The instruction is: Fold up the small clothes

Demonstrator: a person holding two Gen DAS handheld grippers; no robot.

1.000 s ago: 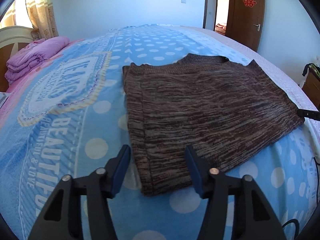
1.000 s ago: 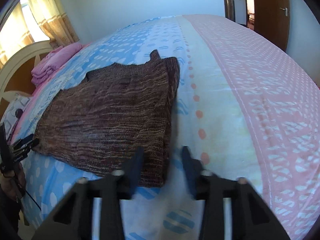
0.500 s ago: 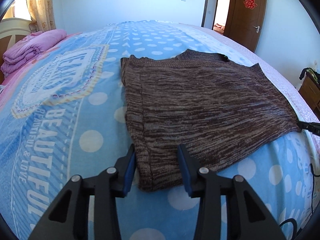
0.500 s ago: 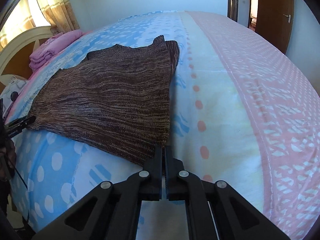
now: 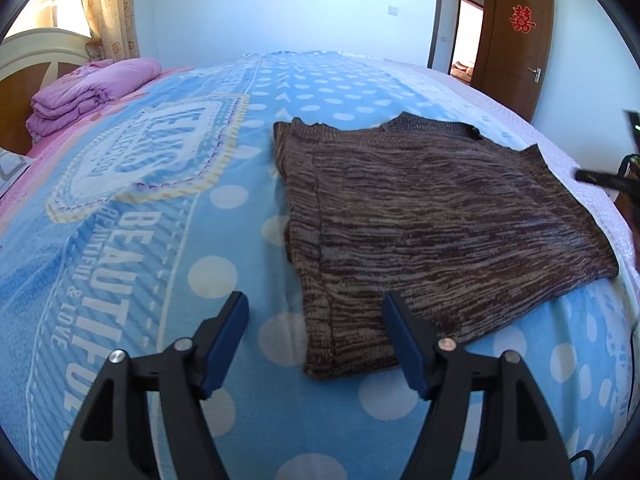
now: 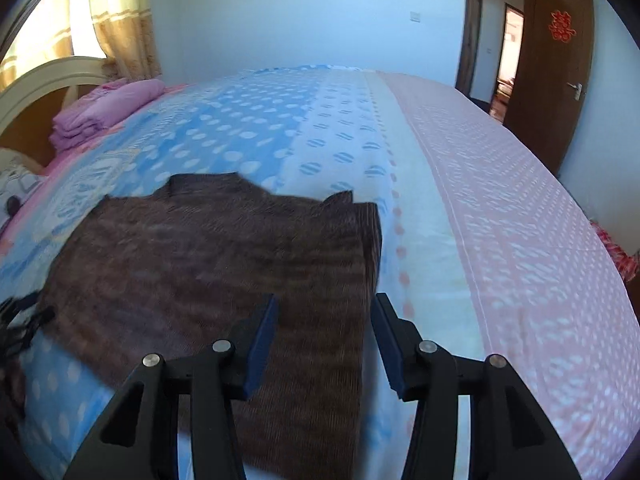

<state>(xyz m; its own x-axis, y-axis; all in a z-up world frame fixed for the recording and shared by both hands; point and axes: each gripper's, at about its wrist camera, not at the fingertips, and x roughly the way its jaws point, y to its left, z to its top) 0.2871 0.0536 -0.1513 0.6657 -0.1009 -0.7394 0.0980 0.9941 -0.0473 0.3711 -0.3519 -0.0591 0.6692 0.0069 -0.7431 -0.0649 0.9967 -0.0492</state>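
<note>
A brown striped knit vest (image 5: 432,224) lies flat on the bed, folded into a rough rectangle, neckline at the far side. My left gripper (image 5: 316,316) is open and empty, hovering above the vest's near left corner. In the right wrist view the vest (image 6: 208,272) fills the lower left, blurred by motion. My right gripper (image 6: 326,320) is open and empty, its fingers straddling the vest's right edge from above. The tip of the right gripper (image 5: 600,178) shows at the right edge of the left wrist view.
The bed has a blue dotted cover (image 5: 120,240) with a pink strip (image 6: 520,220) on the right. A folded purple quilt (image 5: 88,92) lies by the headboard. A brown door (image 5: 520,44) stands open at the far right. A curtain (image 6: 120,20) hangs at the left.
My right gripper was shut at the vest's near right corner half a second ago; now it is open and has moved forward over the edge. My left gripper has opened wider and lifted slightly.
</note>
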